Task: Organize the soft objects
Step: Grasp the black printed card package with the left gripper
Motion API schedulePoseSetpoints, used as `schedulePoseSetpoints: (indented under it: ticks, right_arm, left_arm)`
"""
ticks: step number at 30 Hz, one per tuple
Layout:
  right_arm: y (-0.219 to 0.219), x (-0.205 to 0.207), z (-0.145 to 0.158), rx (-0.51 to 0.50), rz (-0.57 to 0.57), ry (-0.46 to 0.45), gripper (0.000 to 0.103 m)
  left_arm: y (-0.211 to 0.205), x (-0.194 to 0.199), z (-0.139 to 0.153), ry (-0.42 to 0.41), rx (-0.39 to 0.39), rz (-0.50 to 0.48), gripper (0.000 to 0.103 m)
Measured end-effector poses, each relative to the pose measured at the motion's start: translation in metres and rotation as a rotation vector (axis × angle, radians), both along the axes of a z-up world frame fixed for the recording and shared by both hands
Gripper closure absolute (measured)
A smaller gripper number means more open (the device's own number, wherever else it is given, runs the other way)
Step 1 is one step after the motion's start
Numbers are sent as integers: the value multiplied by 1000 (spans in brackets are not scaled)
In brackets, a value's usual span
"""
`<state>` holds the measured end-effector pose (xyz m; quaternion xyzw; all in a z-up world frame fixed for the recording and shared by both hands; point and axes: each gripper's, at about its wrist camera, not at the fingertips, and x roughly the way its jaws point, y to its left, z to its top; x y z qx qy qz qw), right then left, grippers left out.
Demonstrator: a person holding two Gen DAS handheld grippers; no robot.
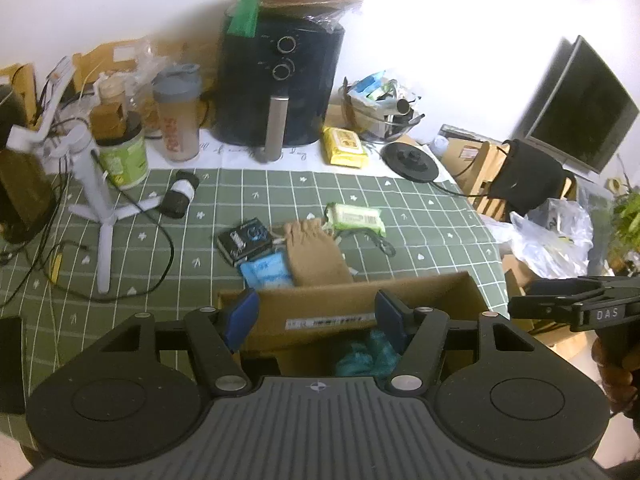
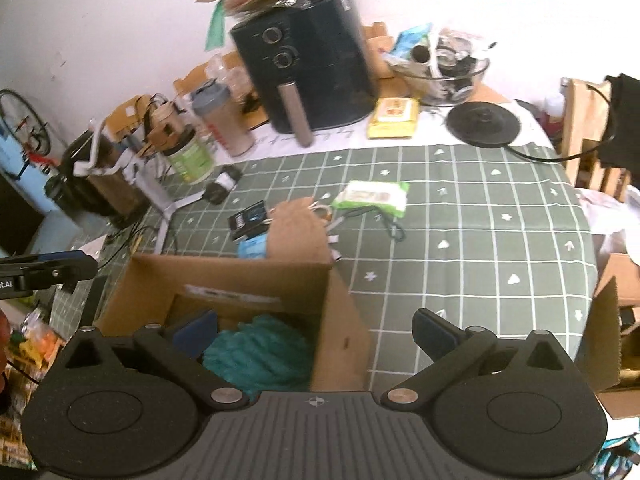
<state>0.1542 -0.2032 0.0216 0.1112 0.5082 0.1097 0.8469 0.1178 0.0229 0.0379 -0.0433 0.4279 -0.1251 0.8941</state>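
Observation:
A cardboard box (image 1: pixel 440 292) stands at the near edge of the green checked tablecloth, with a teal fluffy soft thing (image 1: pixel 366 354) inside. My left gripper (image 1: pixel 316 316) hovers over the box, open, nothing between its blue pads. In the right wrist view the same box (image 2: pixel 240 276) holds the teal thing (image 2: pixel 256 348). My right gripper (image 2: pixel 316 328) is open wide above the box's right wall and holds nothing. Beyond the box lie a tan toe sock (image 1: pixel 314 256), a blue packet (image 1: pixel 266 270), a small black box (image 1: pixel 244 240) and a green wipes pack (image 1: pixel 356 218).
A black air fryer (image 1: pixel 280 84) stands at the back, with a yellow pack (image 1: pixel 344 146), a kettle base (image 1: pixel 410 160) and a glass bowl (image 2: pixel 448 76) of clutter. A white tripod stand (image 1: pixel 100 208), cables, a shaker bottle (image 1: pixel 178 116) and jars crowd the left.

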Motion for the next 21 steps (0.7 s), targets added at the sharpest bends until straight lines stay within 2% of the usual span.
schedulePoseSetpoints:
  ticks: [9,21]
  right_arm:
    - [-5,11,-3,-71,-43,-47,0]
    - [0,49,-10,-141,-31,-92,0]
  left_arm:
    - [5,35,-1,-38,41,-54,40]
    - [17,93,-26,-25,107,-145,40]
